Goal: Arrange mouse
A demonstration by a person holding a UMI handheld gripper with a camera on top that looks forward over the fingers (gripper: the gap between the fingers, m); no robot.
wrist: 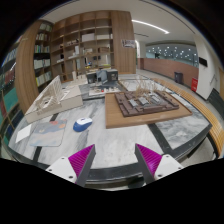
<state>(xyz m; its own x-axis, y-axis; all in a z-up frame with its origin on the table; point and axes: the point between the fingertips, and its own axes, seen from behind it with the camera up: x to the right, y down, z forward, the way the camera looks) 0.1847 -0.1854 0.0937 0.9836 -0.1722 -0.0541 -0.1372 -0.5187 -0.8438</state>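
Note:
My gripper [114, 152] is open and empty, held high above a pale marble-patterned table [120, 140]. Its magenta pads [82, 158] stand wide apart with only table surface between them. A small white and blue object [82, 124], possibly the mouse, lies on the table well ahead of the left finger. Just left of it lies a flat grey mat [45, 128]. The object is too small to make out its shape.
A large wooden board carrying a building model [140, 103] fills the table's right side. More models and boxes [98, 82] stand further back. Tall wooden bookshelves [85, 40] line the far wall. A white sheet [22, 133] lies at the far left.

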